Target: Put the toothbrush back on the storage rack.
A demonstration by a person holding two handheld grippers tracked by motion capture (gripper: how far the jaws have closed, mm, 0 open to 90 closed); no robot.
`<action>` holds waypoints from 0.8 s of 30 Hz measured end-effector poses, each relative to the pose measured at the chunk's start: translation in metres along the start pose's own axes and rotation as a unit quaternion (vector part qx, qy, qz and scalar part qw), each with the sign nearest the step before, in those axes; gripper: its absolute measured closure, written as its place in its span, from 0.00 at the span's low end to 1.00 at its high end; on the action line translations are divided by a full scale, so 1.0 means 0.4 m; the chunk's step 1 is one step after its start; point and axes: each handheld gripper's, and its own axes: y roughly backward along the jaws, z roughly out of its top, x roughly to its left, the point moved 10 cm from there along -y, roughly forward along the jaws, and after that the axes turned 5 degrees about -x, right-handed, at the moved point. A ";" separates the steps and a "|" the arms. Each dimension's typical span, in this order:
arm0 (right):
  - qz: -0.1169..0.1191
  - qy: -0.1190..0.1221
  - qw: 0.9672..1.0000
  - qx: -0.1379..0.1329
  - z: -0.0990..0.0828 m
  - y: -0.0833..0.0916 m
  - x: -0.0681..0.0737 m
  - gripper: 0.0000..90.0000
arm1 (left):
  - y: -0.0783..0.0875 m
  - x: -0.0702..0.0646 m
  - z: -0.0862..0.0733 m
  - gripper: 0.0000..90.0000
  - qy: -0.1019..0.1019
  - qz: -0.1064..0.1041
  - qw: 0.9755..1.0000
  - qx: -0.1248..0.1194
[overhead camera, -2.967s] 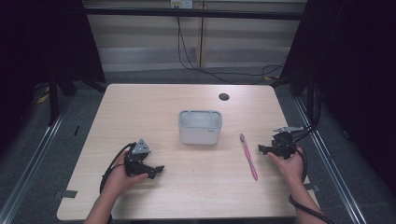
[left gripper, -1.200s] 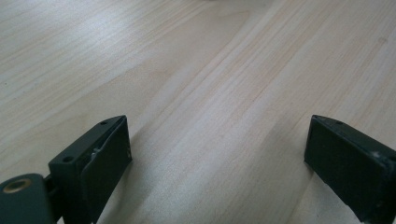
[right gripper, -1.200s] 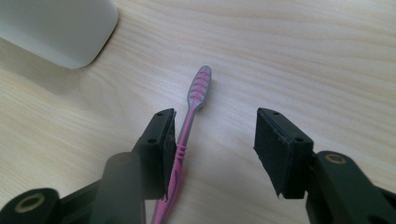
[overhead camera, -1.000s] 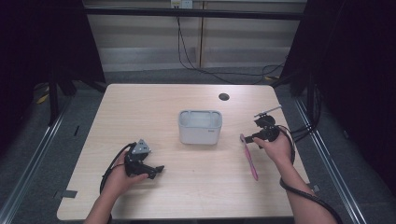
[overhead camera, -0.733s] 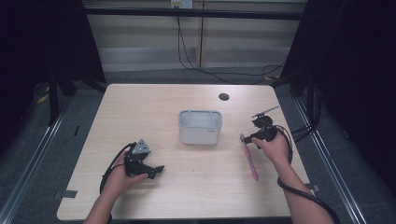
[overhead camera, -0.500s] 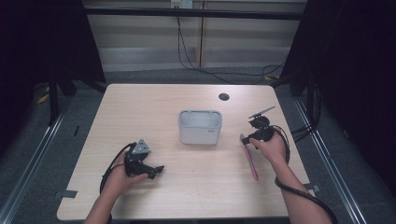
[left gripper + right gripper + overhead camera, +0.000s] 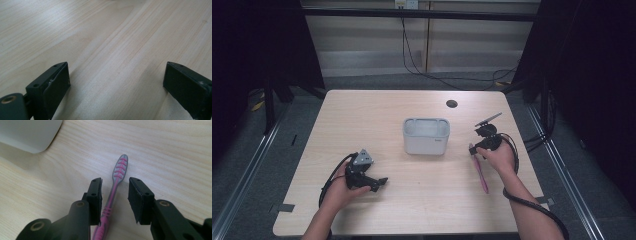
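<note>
Right gripper has come in from the tabletop's right edge over the last few seconds and now sits over the head end of the pink toothbrush, just right of the grey plastic bin. Its fingers have just been closing, with the toothbrush neck between them. No contact yet as far as the right gripper view shows: the fingers stand at a middling gap, one to each side of the toothbrush, with bare wood visible on both sides of the neck. Meaning: approach looks done, grasp is in progress, pick not yet made.

Toothbrush lies flat on the tabletop, right of the bin, head end nearest the bin's level and handle running back toward the person's edge. In the right gripper view the bristle head pokes out past the fingertips, and the ribbed grip part sits low between the fingers, closer to the left-hand finger than to the other. So it is a bit off-centre; when the fingers shut, the near one will likely touch first and nudge the neck sideways. The bin corner shows up at the top left of that view, near the brush head but apart from it.

Left gripper rests on the tabletop well left of the bin and nearer the person, held in the left hand. Fingers wide apart, nothing but bare wood between them; idle.
</note>
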 end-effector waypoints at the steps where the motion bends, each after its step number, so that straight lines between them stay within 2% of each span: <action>1: 0.001 -0.002 1.000 0.003 -0.001 -0.001 0.001 0.71 | 0.000 0.000 0.000 0.07 0.000 0.000 1.000 0.000; 13: -0.004 -0.006 1.000 0.013 -0.003 -0.015 0.010 0.78 | 0.000 0.000 0.000 0.07 -0.001 0.000 1.000 0.000; 19: -0.005 -0.012 1.000 0.015 -0.007 -0.020 0.013 0.86 | 0.000 0.000 0.000 0.07 0.001 -0.001 1.000 0.000; 22: -0.002 -0.021 1.000 0.008 -0.006 -0.019 0.013 0.94 | 0.000 0.000 0.000 0.07 0.000 0.000 1.000 0.000; 24: -0.002 -0.024 1.000 0.006 -0.006 -0.017 0.012 0.95 | 0.000 0.000 0.000 0.07 0.000 0.000 1.000 0.000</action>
